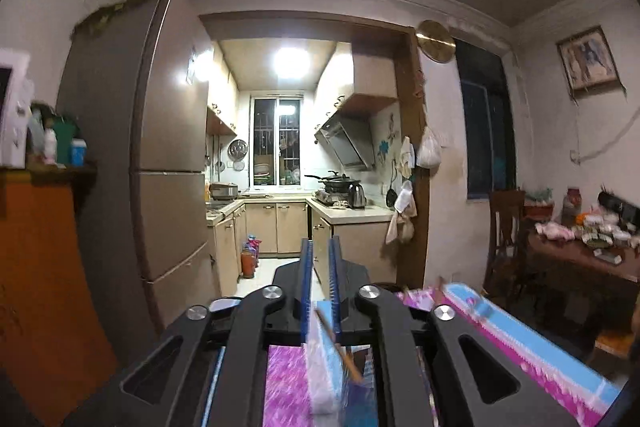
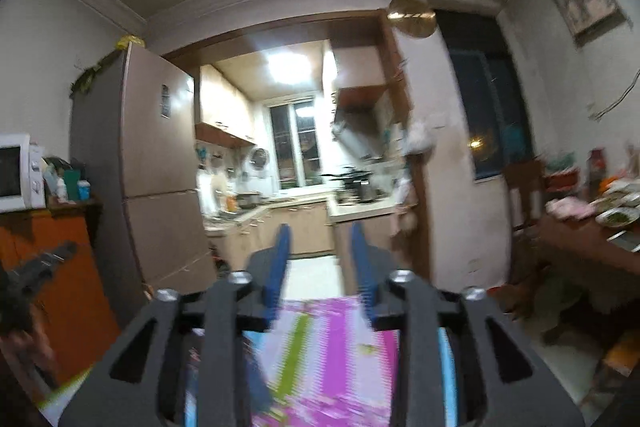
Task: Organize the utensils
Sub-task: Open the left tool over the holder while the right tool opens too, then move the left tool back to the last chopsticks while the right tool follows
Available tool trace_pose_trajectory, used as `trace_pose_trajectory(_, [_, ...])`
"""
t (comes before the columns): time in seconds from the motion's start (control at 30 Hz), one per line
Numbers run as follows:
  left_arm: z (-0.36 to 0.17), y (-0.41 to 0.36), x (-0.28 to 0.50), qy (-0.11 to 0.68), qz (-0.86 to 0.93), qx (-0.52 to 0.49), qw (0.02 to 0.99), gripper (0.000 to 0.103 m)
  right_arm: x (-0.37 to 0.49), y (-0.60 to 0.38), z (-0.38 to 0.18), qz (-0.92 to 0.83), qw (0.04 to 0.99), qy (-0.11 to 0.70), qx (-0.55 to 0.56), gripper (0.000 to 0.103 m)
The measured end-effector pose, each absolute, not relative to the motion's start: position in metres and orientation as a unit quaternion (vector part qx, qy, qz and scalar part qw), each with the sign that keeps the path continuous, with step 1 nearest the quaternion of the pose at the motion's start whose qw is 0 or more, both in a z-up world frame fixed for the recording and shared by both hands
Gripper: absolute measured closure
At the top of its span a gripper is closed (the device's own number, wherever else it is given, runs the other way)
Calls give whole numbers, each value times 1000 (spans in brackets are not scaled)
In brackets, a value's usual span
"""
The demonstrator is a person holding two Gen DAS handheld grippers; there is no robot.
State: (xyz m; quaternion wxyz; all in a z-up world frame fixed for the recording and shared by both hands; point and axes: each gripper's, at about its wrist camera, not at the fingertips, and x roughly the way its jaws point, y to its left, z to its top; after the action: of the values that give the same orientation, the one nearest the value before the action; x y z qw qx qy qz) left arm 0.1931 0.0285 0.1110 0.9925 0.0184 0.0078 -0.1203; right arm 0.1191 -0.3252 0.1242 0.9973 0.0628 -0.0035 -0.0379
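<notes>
In the left wrist view we see our left tool (image 1: 320, 247) raised and aimed at the kitchen doorway, its two blue-lined fingers (image 1: 306, 279) drawn near together with only a narrow gap at the tips. Low between them a thin brown stick (image 1: 340, 347), which may be a chopstick, runs slanting down to the right; it lies against the right pad near the base, but we cannot tell for sure whether the fingers pinch it or it merely lies behind them. Beneath the tool is a blurred pink, white and blue patterned cloth (image 1: 520, 339) covering the table. Beyond stand a tall brown refrigerator (image 1: 168, 131) to the left, a white microwave (image 1: 12, 107) at the far left edge, and a wooden side table (image 1: 576, 259) crowded with dishes to the right. In the right wrist view our right tool (image 2: 320, 239) points at the same kitchen, its fingers (image 2: 280, 267) spread well apart with nothing between them. Below it the same cloth (image 2: 332, 347) shows in pink, white and green streaks, heavily smeared by motion. At the left edge a dark shape (image 2: 44, 263), apparently the left tool, juts in front of an orange cabinet (image 2: 60, 287). No utensil is clear enough in this view for us to name.
</notes>
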Motion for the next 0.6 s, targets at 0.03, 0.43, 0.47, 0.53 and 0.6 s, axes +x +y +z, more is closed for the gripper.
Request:
trace_pose_trajectory(0.03, [107,30,172,17,-128,28,991,80,103,-332,122,-46,997,-4,58,57])
trace_pose_trajectory(0.43, [-59,-30,15,235,-214,101,943,78,-17,-351,-28,-77,978,193,33,50])
trace_pose_trajectory(0.47, [-76,-41,6,259,-231,100,933,77,-20,-345,-47,-59,973,220,38,50])
trace_pose_trajectory(0.53, [-95,-52,-3,280,-237,105,924,77,-21,-333,-73,-28,966,253,47,50])
trace_pose_trajectory(0.6, [-112,-62,-7,300,-246,103,916,77,-23,-318,-94,-4,960,276,47,52])
